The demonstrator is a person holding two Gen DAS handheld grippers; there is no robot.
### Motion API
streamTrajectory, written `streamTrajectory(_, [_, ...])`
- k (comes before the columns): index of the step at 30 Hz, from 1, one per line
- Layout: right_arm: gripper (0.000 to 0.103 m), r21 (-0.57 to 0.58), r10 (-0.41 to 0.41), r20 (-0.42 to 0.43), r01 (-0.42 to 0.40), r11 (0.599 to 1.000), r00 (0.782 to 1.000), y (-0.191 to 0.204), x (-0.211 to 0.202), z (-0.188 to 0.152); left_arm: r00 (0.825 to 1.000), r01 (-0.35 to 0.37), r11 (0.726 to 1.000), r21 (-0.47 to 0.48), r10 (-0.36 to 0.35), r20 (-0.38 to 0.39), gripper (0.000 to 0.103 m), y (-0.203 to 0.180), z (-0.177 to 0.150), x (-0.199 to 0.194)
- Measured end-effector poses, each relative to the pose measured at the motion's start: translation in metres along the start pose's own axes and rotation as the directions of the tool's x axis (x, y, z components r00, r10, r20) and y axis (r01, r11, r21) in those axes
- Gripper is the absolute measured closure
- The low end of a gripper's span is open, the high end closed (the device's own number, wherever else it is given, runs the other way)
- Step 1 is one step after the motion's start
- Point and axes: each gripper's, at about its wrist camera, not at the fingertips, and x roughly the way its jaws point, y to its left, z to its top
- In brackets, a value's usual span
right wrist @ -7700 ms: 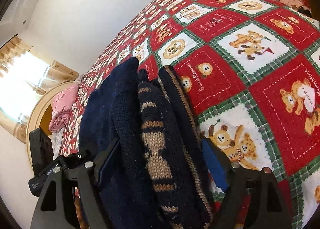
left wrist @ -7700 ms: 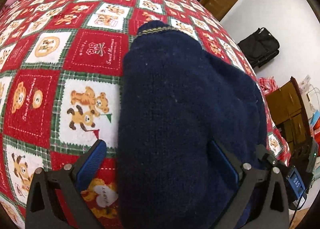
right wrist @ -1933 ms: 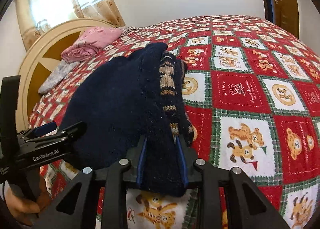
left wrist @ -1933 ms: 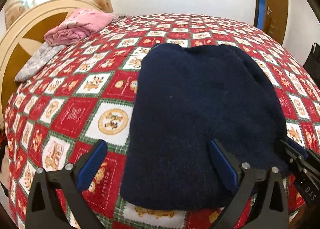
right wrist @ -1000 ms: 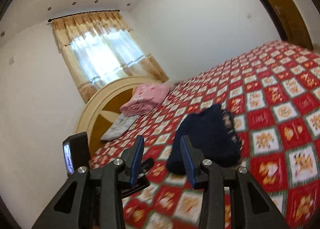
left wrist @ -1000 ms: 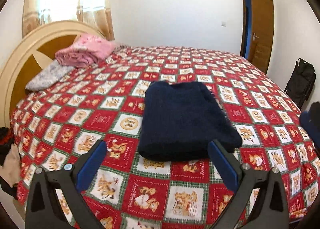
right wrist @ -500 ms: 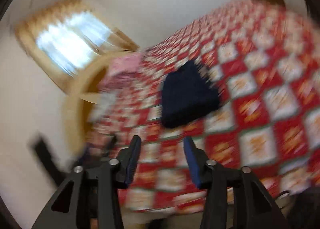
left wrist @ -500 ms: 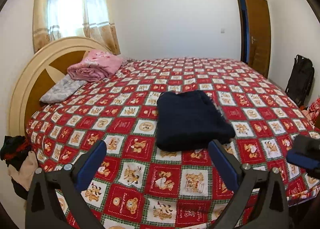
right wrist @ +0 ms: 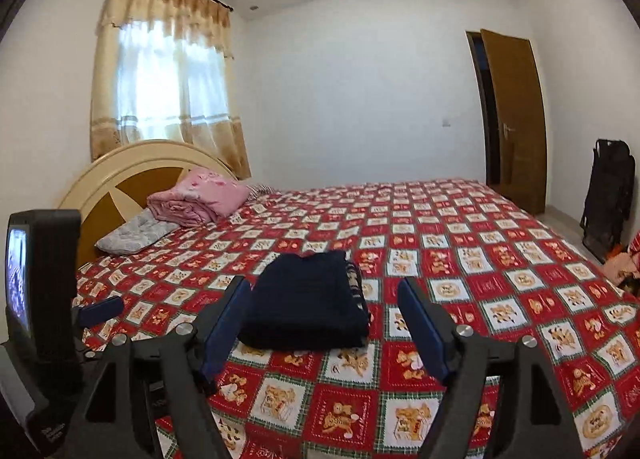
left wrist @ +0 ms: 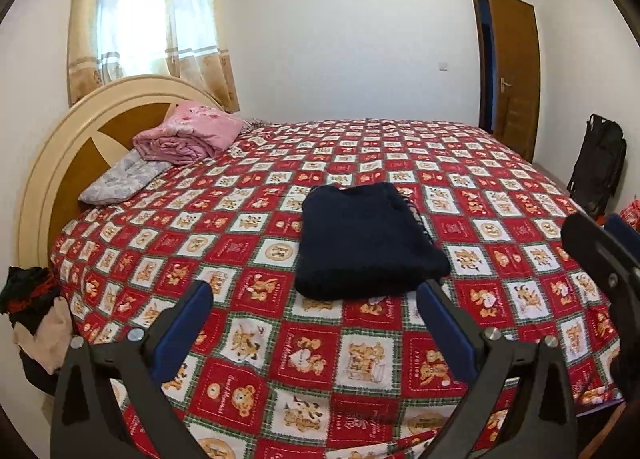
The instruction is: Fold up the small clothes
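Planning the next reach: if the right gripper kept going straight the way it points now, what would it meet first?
Most likely the folded navy sweater on the bedspread. The right gripper, open and empty, points roughly at it, nothing showing between; depth is hard to judge.

Bare bedspread (left wrist: pixel 248 295) all around folded navy sweater (left wrist: pixel 362 241), pink blanket (left wrist: pixel 188 137) well apart by headboard (left wrist: pixel 60 163)

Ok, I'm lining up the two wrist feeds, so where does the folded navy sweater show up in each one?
Left wrist: the navy sweater lies folded mid-frame on the bed, just beyond the open left gripper.
Right wrist: the sweater sits low and centre, between the fingers of the open right gripper.
Shared landmark: the pink bedding by the headboard, at left in both.
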Motion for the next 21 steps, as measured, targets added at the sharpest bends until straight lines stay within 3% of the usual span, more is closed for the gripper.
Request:
streamTrajectory(8, [0.026, 0.031, -0.055, 0.015, 0.055, 0.998, 0.998, -0.0044, -0.0020, -0.0041, 0.998, -0.063, 0.998, 0.018, 0.062, 0.032, 0.000, -0.0049, -0.0036, -0.0024])
streamTrajectory(21, [0.026, 0.031, -0.078, 0.034, 0.076, 0.997, 0.996, -0.0048, -0.0053, -0.0057, 0.999, -0.025, 1.000, 0.007, 0.024, 0.042, 0.000, -0.0036, -0.0014, -0.0071])
